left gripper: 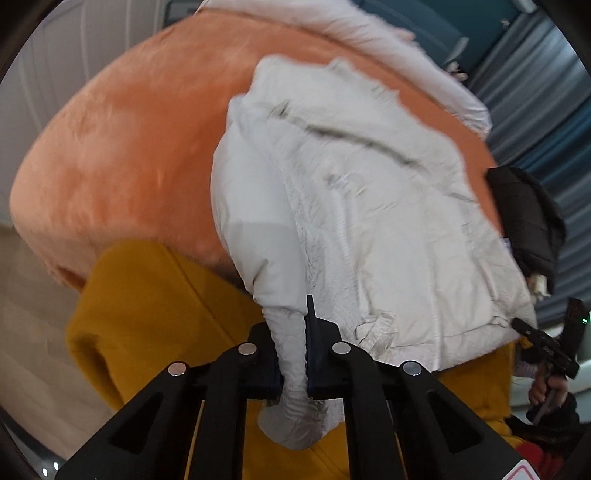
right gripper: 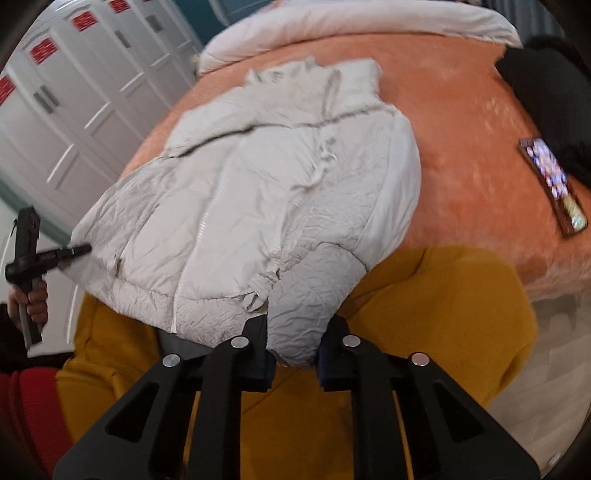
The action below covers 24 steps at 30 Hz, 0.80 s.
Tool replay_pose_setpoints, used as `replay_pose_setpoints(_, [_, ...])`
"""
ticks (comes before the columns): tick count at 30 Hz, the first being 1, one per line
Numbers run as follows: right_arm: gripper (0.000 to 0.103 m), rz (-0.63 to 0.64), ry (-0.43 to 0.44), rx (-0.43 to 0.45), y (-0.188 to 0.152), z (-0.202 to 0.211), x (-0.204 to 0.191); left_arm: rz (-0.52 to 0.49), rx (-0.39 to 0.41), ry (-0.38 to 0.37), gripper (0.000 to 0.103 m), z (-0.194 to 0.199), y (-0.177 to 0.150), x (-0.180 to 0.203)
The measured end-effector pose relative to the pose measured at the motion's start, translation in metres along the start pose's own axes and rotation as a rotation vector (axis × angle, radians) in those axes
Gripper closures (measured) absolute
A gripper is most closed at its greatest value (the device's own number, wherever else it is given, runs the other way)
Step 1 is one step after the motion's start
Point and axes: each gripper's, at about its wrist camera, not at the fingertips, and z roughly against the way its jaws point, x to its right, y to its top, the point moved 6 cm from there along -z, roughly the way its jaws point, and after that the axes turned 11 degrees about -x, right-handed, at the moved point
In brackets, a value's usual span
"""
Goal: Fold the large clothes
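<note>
white puffer jacket [right gripper: 266, 192] lies front up on the orange blanket [right gripper: 461, 122], hem near. left gripper [left gripper: 293, 354] pinches its left cuff [left gripper: 291, 369], right gripper [right gripper: 293, 354] pinches the right cuff [right gripper: 303, 314], likely to fold the sleeves inward. only the right view shows a phone [right gripper: 554, 184] far right.

Orange plush bed [right gripper: 461, 122], white puffer jacket [right gripper: 258, 192], yellow blanket [right gripper: 424, 295], phone [right gripper: 554, 184], black garment [right gripper: 546, 92], pale duvet [right gripper: 332, 26]
</note>
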Motion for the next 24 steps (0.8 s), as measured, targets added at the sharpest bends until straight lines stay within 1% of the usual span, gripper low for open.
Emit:
replay_pose_setpoints(3, [0.089,0.098,-0.024,-0.026,-0.005,0.023,-0.007,-0.040,0.024,-0.029,0.097,0.035,-0.007,0.016])
replay_pose_setpoints(5, [0.089,0.158,-0.054,-0.051,-0.012,0.035,-0.007,-0.054,0.028,-0.048,0.097,0.050,-0.019,0.026])
replay_pose_setpoints(6, [0.089,0.177,-0.063,-0.068,-0.017,0.041,-0.006,-0.047,0.026,-0.074,0.097,0.056,-0.029,0.034])
replay_pose_setpoints(8, [0.089,0.200,-0.055,-0.113,-0.029,0.046,-0.007,-0.034,0.001,-0.103,0.097,0.059,-0.048,0.043])
replay_pose_setpoints(10, [0.089,0.258,-0.077,-0.170,-0.046,0.048,-0.010,0.002,-0.015,-0.128,0.097,0.059,-0.071,0.049])
replay_pose_setpoints(12, [0.089,0.279,-0.087,-0.182,-0.051,0.051,-0.013,0.038,-0.030,-0.131,0.098,0.056,-0.084,0.048])
replay_pose_setpoints(13, [0.089,0.276,-0.079,-0.169,-0.050,0.053,-0.014,0.044,-0.025,-0.122,0.098,0.058,-0.086,0.046])
replay_pose_setpoints(15, [0.089,0.251,-0.041,-0.093,-0.030,0.067,-0.016,0.045,0.030,-0.113,0.098,0.068,-0.072,0.045])
replay_pose_setpoints(16, [0.089,0.240,-0.022,-0.047,-0.025,0.076,-0.017,0.049,0.074,-0.121,0.098,0.079,-0.059,0.046])
replay_pose_setpoints(17, [0.089,0.232,-0.011,0.020,-0.010,0.089,-0.020,0.046,0.120,-0.121,0.098,0.090,-0.047,0.046])
replay_pose_setpoints(18, [0.089,0.229,-0.013,0.066,-0.004,0.098,-0.023,0.038,0.159,-0.117,0.098,0.099,-0.038,0.048])
replay_pose_setpoints(20, [0.089,0.209,-0.007,0.170,0.021,0.119,-0.024,0.020,0.261,-0.095,0.097,0.123,-0.010,0.051])
replay_pose_setpoints(21, [0.089,0.188,0.001,0.229,0.038,0.130,-0.022,0.018,0.308,-0.098,0.097,0.134,0.005,0.051])
replay_pose_setpoints(23, [0.089,0.145,0.019,0.324,0.068,0.144,-0.018,0.022,0.370,-0.104,0.097,0.145,0.028,0.049])
replay_pose_setpoints(24, [0.090,0.131,0.022,0.355,0.079,0.147,-0.016,0.025,0.398,-0.098,0.097,0.146,0.045,0.048])
